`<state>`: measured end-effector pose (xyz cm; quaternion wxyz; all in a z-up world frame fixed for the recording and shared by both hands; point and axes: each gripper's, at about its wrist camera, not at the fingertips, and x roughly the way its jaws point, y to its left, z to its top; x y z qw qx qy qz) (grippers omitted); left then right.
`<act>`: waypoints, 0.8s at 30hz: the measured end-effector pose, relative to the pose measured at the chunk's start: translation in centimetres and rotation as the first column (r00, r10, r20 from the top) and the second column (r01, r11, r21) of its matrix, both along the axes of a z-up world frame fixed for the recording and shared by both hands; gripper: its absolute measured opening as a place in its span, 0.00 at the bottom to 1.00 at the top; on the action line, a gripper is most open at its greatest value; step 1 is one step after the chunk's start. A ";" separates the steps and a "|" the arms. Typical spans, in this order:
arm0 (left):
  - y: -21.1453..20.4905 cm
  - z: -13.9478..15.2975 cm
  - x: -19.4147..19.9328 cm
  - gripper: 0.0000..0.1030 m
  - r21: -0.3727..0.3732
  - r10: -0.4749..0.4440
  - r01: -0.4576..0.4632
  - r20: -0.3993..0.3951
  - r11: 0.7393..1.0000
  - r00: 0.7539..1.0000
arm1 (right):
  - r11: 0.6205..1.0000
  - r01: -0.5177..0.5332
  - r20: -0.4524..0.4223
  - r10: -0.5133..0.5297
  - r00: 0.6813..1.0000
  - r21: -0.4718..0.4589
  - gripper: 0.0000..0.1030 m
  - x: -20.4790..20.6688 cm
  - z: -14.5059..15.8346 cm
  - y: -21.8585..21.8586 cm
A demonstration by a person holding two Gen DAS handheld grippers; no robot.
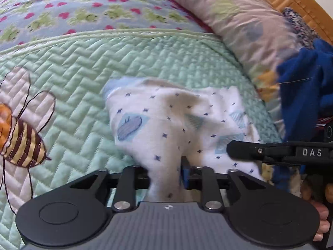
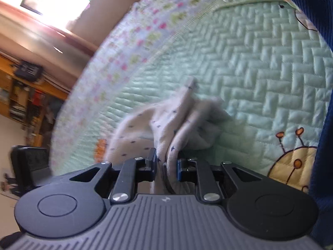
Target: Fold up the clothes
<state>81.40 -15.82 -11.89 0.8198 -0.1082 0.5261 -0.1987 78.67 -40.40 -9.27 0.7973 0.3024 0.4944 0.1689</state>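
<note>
I have the small white cotton garment with blue star and whale print (image 1: 166,120) lifted just above the mint-green quilted bedspread (image 1: 83,79), near its striped bee appliqué (image 1: 22,143). It looks light, limp and not slippery. My left gripper (image 1: 164,173) and right gripper (image 2: 166,164) each pinch bunched cloth; I'd regrip at hems.

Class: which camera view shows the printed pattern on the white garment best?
The left wrist view: the white garment spreads out there, showing its stars and whale. The right wrist view shows it bunched and blurred, with only a few stars visible.
</note>
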 end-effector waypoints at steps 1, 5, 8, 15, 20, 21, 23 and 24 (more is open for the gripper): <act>0.5 0.0 0.0 0.61 0.002 0.019 -0.019 -0.005 1.000 1.000 | 1.000 0.017 -0.008 -0.018 1.000 -0.017 0.25 0.0 -0.3 -0.1; 3.2 0.4 0.1 0.77 -0.013 0.020 -0.020 -0.002 1.000 1.000 | 0.983 0.008 -0.002 -0.009 1.000 -0.181 0.54 -0.4 0.4 -0.1; 5.2 1.0 -0.4 0.86 0.015 0.048 -0.048 -0.001 0.999 0.999 | 0.939 -0.024 0.020 0.033 0.999 -0.344 0.58 -0.9 2.2 0.7; 9.4 4.7 -4.4 0.86 -0.055 0.141 -0.135 0.117 0.989 0.983 | 0.926 0.040 0.167 0.024 0.986 -0.375 0.57 -6.3 6.6 3.1; 7.3 1.8 -7.5 0.85 -0.088 0.106 -0.102 0.048 0.991 0.993 | 0.972 0.052 0.023 -0.048 0.999 -0.229 0.56 -6.5 0.9 2.8; 7.3 1.0 -8.0 0.83 -0.103 0.102 -0.099 0.023 0.990 0.995 | 0.973 0.071 0.002 -0.072 0.997 -0.220 0.49 -6.8 -0.1 2.2; 7.3 -0.7 -8.7 0.83 -0.143 0.095 -0.098 -0.027 0.985 0.995 | 0.983 0.114 0.026 -0.111 0.993 -0.144 0.49 -8.4 -0.4 0.7; 7.6 -1.4 -8.7 0.84 -0.168 0.098 -0.104 -0.045 0.980 0.994 | 0.986 0.115 0.053 -0.110 0.993 -0.120 0.51 -9.0 -0.2 0.0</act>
